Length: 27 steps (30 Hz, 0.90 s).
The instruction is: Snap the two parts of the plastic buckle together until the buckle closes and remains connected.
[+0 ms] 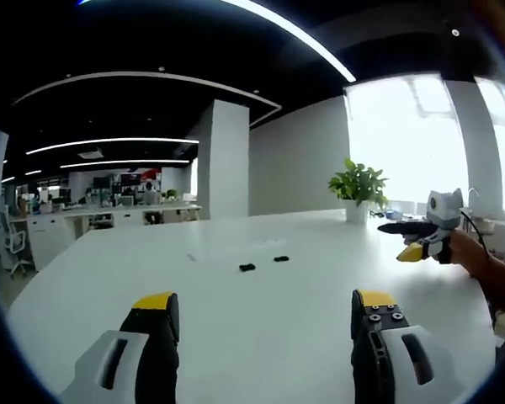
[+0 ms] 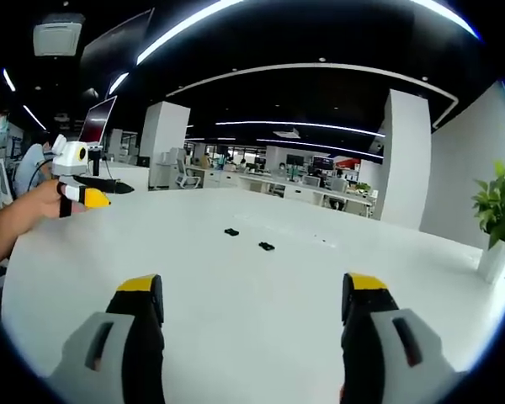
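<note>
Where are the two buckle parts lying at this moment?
Both buckle parts lie apart on the white table, mid-table ahead of the open left tool, with the potted plant far behind.

Left gripper (image 1: 263, 310) and right gripper (image 2: 251, 295) both hover with jaws spread wide.

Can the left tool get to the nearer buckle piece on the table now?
Probably yes: the left tool is open, and bare table lies between it and the buckle piece; nothing blocks the way.

Smooth white table (image 1: 261, 320); two black plastic buckle parts (image 1: 247, 268).
</note>
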Motion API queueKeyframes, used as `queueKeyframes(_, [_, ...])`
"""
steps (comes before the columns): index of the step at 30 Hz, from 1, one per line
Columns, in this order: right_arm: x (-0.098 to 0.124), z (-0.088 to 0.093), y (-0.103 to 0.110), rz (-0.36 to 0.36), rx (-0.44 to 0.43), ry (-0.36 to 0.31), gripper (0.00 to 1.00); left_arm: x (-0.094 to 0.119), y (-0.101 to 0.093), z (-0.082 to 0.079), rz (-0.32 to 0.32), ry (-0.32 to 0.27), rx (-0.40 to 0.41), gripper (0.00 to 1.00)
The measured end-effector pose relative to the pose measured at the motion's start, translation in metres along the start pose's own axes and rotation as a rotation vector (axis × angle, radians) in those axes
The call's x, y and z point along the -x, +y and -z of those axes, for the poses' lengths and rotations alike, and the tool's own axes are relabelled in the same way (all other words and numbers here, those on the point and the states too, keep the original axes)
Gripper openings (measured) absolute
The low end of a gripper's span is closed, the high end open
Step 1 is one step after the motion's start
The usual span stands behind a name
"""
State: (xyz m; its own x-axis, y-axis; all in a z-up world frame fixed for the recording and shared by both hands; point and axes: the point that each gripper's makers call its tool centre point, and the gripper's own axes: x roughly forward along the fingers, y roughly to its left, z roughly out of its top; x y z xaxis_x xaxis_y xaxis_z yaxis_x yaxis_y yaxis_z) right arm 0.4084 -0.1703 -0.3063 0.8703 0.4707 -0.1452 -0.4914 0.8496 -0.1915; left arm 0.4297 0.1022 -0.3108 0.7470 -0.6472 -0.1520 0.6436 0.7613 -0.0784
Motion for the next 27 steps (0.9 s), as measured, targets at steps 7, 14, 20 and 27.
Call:
queueKeyframes(7, [0.001, -0.001, 0.000, 0.004, 0.000, -0.005, 0.83, 0.000, 0.000, 0.001, -0.005, 0.006, -0.008, 0.85])
queueKeyframes(14, [-0.002, 0.008, 0.002, -0.016, -0.048, 0.032, 0.89, 0.001, 0.001, 0.000, -0.008, 0.001, -0.016, 0.88])
queueKeyframes(20, [-0.001, 0.012, 0.006, -0.049, -0.103, 0.047, 0.92, -0.001, 0.004, 0.003, -0.003, 0.006, 0.020, 0.89])
queueKeyframes(27, [-0.001, 0.012, 0.003, -0.039, -0.094, 0.048, 0.91, -0.005, 0.001, 0.010, 0.010, 0.038, 0.027, 0.91])
